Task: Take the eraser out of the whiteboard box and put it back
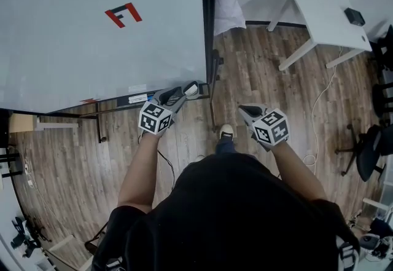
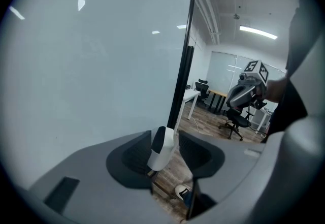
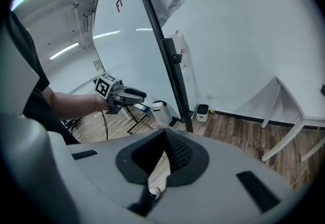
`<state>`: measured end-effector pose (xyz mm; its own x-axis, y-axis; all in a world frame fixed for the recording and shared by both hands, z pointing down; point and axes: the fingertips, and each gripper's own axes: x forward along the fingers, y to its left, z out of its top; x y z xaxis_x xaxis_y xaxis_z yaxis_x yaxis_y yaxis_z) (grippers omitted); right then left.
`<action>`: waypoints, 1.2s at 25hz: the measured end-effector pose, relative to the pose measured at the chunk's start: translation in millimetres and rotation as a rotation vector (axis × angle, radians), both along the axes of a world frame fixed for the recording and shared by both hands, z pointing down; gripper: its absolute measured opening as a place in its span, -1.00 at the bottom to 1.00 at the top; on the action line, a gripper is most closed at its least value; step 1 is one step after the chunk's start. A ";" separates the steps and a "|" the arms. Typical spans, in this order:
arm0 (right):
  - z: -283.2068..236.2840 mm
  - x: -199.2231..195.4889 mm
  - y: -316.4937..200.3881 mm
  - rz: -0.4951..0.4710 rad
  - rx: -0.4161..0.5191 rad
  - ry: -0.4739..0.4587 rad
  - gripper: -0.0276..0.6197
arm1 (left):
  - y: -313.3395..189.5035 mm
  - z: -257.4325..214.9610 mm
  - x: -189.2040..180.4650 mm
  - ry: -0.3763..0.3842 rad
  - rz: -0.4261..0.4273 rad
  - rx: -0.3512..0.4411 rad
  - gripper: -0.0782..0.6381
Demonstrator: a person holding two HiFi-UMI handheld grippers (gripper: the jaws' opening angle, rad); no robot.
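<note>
A white eraser [image 2: 160,150] with a dark top edge sits between the jaws of my left gripper [image 2: 163,153], which is shut on it. In the head view the left gripper [image 1: 183,94] holds the eraser [image 1: 191,88] at the lower right corner of the whiteboard [image 1: 92,36], just off the end of its tray [image 1: 136,99]. The right gripper view shows the same eraser [image 3: 161,113] beside the board's black frame post [image 3: 175,81]. My right gripper [image 1: 247,112] hangs to the right, apart from the board, shut with nothing in it [image 3: 163,154].
A white table [image 1: 325,11] with a small black object [image 1: 354,16] stands at the upper right. A cable [image 1: 319,107] lies on the wood floor, and office chairs [image 1: 370,150] are at the right edge. The whiteboard's stand legs [image 1: 100,128] reach down at the left. My shoe [image 1: 226,133] is between the grippers.
</note>
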<state>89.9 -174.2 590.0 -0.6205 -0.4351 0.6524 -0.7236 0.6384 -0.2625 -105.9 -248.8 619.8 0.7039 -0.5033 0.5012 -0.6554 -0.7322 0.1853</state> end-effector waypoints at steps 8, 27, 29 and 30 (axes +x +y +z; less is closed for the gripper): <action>-16.1 -10.3 5.0 0.000 0.037 -0.010 -0.93 | 22.4 -23.0 -24.4 0.021 -0.044 0.036 -0.31; -41.5 -30.5 35.8 0.017 0.090 -0.023 -0.93 | 82.3 -44.8 -62.4 0.027 -0.070 0.077 -0.31; -42.5 -33.4 39.1 0.017 0.093 -0.023 -0.93 | 87.6 -45.3 -65.8 0.026 -0.070 0.078 -0.31; -43.2 -35.0 40.8 0.017 0.095 -0.024 -0.93 | 90.0 -46.0 -67.8 0.025 -0.070 0.079 -0.31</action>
